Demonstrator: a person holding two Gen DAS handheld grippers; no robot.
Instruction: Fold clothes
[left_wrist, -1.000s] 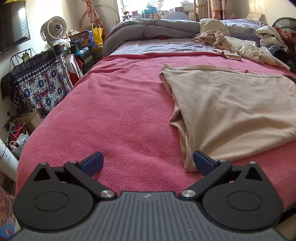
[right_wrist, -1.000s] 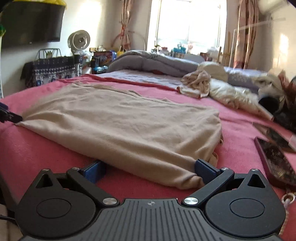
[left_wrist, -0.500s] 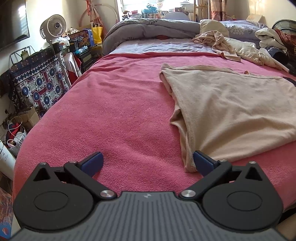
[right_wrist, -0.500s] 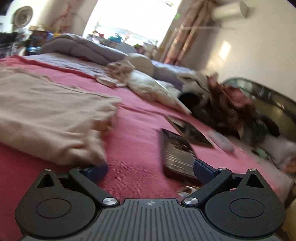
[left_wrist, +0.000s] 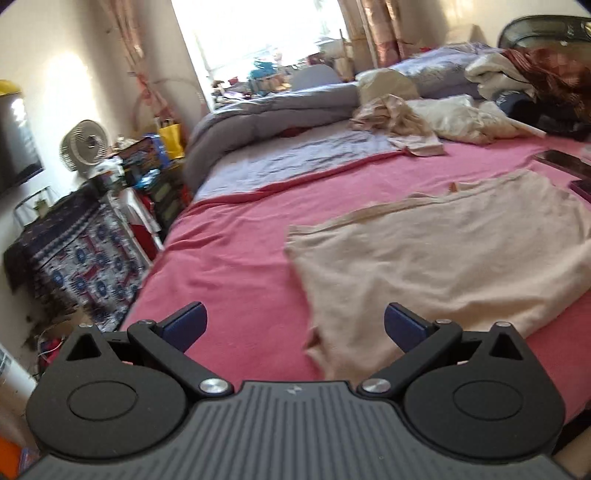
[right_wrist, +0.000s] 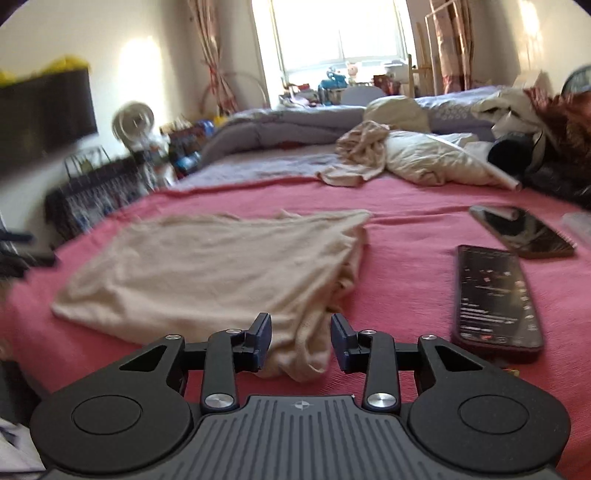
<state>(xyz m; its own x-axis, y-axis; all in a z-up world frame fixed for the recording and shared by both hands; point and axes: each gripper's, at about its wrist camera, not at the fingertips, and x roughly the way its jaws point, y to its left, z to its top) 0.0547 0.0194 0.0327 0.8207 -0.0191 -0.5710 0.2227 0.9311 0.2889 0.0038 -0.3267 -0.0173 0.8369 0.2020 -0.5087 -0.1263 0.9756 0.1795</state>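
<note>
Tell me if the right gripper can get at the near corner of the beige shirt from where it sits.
Probably yes: the right gripper is partly open, with the beige shirt corner bunched between its fingers. Nothing blocks it; the phone lies off to the side.

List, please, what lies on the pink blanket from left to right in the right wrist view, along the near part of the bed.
Beige garment → right claw at its near corner → dark phone.
</note>
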